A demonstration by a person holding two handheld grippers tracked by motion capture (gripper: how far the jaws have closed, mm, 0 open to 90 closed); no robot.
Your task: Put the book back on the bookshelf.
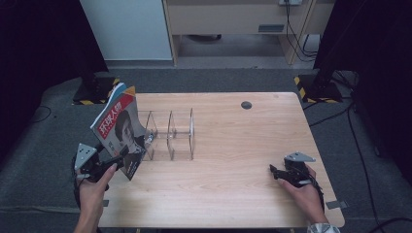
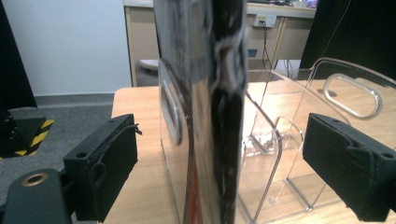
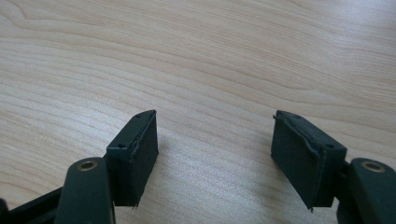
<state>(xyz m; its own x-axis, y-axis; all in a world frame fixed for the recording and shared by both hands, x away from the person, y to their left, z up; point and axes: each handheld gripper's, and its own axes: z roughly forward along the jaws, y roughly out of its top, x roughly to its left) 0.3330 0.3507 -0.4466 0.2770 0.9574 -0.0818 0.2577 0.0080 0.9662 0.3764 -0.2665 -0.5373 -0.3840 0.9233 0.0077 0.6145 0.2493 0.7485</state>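
the left tongs (image 1: pixel 127 151) stood wide open around the magazines (image 1: pixel 118 130), pads clear of them; the stack leaned at the left end slot of the clear acrylic rack (image 1: pixel 170 135). a good release would have meant backing straight off without nudging them. the right tongs (image 1: pixel 273 171) rested half open and empty on the tabletop (image 1: pixel 233 145).
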